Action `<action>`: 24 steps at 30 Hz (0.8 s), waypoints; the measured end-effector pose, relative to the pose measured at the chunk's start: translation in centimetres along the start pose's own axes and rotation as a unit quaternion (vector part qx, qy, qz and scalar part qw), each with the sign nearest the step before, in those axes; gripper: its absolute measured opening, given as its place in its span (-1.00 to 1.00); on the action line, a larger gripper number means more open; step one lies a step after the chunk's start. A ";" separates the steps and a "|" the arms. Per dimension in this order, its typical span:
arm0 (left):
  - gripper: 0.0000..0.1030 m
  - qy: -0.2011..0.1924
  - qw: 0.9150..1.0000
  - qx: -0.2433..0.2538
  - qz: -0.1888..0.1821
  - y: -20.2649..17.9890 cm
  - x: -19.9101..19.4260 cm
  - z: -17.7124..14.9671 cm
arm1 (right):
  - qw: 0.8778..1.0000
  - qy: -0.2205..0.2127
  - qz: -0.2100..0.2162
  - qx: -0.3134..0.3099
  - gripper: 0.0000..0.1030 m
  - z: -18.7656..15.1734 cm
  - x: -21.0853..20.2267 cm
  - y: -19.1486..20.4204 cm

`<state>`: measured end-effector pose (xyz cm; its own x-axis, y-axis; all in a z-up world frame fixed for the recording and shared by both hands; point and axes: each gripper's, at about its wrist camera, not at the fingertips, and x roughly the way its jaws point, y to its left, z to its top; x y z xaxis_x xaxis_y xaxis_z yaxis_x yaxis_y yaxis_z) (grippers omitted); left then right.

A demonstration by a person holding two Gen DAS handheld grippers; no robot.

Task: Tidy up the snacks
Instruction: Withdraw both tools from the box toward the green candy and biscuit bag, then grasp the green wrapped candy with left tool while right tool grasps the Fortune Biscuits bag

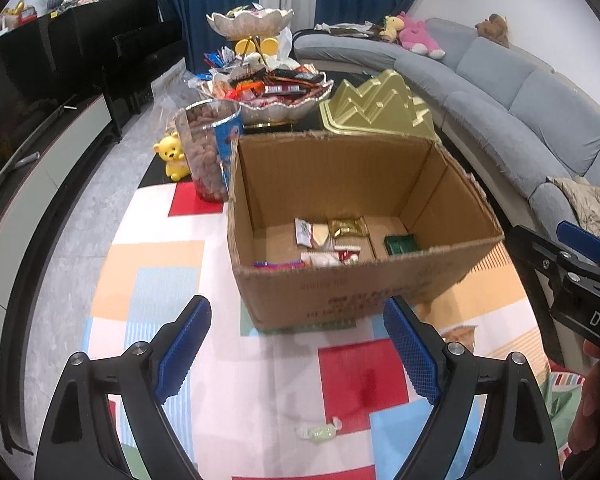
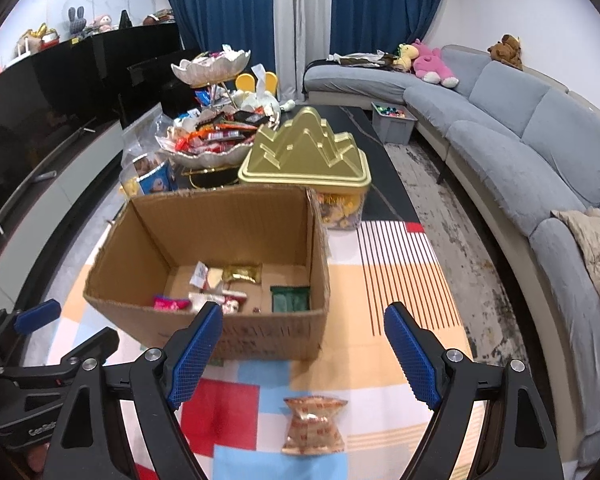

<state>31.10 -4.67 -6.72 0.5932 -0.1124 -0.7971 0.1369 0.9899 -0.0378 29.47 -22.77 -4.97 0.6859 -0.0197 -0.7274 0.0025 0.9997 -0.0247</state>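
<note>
1. Left wrist view: left gripper [image 1: 296, 354] has its jaws wide apart and holds nothing. It hangs over the mat [image 1: 236, 396], just near of the box [image 1: 340, 300].
2. A small pale candy [image 1: 319, 432] lies on the mat between and near of the left pads [image 1: 184, 344]. Looks like a loose snack waiting to be picked, hence the spread jaws above it.
3. Right wrist view: right gripper [image 2: 302, 354] is also spread apart and empty, aimed at the near wall of the box [image 2: 260, 336].
4. A brown crinkled snack bag [image 2: 314, 426] lies flat on the mat [image 2: 380, 288] between the right fingers, near of the box. Likely the right tool's next target.
5. The box is open at the top with no flaps in the way, so snacks can be dropped in from above. Several wrapped snacks [image 2: 224, 292] already lie on its floor, among them a gold pack [image 2: 242, 273], a green pack [image 2: 290, 298] and a pink one [image 2: 171, 303]. Sorting is partly done, I judge.
6. Far of the box: tiered dish [image 1: 268, 92] piled with snacks, gold tin [image 2: 306, 152], nut jar [image 1: 208, 148] far left, yellow bear [image 1: 174, 156] beside it. Not being handled now.
7. Sofa [image 2: 540, 128] runs along the right.
8. Both grippers sit side by side near of the box, each over its own loose snack.
</note>
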 end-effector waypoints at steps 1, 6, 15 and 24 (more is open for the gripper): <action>0.72 0.003 1.000 0.000 -0.001 -0.1 0.0 -0.4 | 1.000 0.001 -0.001 -0.001 0.62 -0.2 0.0 0.0; 0.72 0.016 1.000 -0.005 0.000 -0.2 0.1 -2.0 | 1.000 0.003 -0.005 -0.003 0.62 -1.0 -0.1 -0.1; 0.71 0.042 0.999 -0.024 0.013 0.0 0.8 -4.8 | 1.000 0.014 -0.012 -0.009 0.62 -2.8 0.2 -0.1; 0.71 0.060 0.997 -0.045 0.027 -0.3 1.6 -7.1 | 0.999 0.023 -0.016 -0.015 0.62 -5.0 0.6 -0.5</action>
<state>26.36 -4.53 -12.27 0.4986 -0.0525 -0.8652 0.0328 0.9986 -0.0417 26.29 -23.39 -8.84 0.6520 -0.0537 -0.7563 0.0019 0.9976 -0.0692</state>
